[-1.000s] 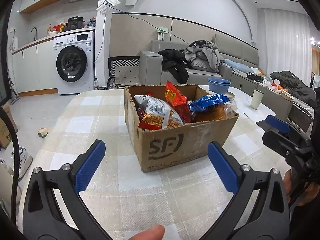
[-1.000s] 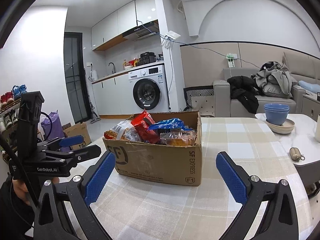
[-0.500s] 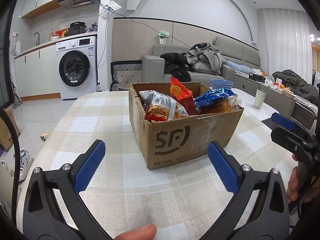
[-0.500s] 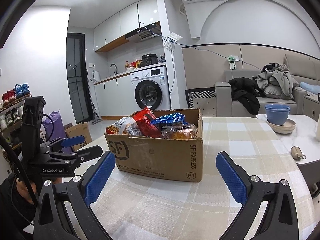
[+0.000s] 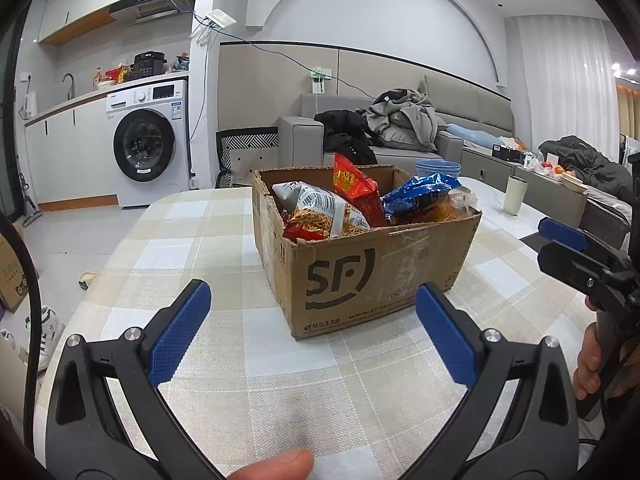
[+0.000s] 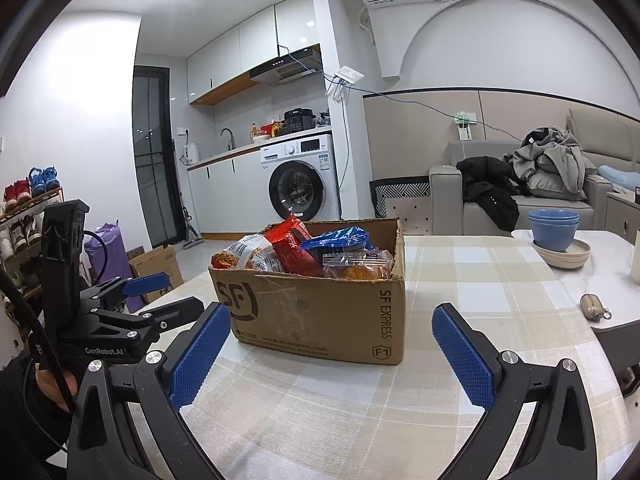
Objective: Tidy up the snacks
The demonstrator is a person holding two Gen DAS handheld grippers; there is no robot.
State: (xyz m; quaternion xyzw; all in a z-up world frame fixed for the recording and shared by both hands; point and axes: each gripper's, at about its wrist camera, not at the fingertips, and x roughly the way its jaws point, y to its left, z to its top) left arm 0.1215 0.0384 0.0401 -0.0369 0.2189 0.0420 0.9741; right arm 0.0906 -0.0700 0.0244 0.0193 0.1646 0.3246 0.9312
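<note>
Snacks (image 5: 352,204) all in box (image 5: 372,276) on surface (image 5: 224,240) | none outside | fits sorted or pre-unpacking | left gripper (image 5: 312,332), right gripper (image 6: 330,356) spread, empty

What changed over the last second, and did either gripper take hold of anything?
Both grippers eased closer to the cardboard box, which looms larger in each view. Nothing was grasped: the left gripper and right gripper keep their jaws wide open and empty. The snack packets stayed in the box.
</note>
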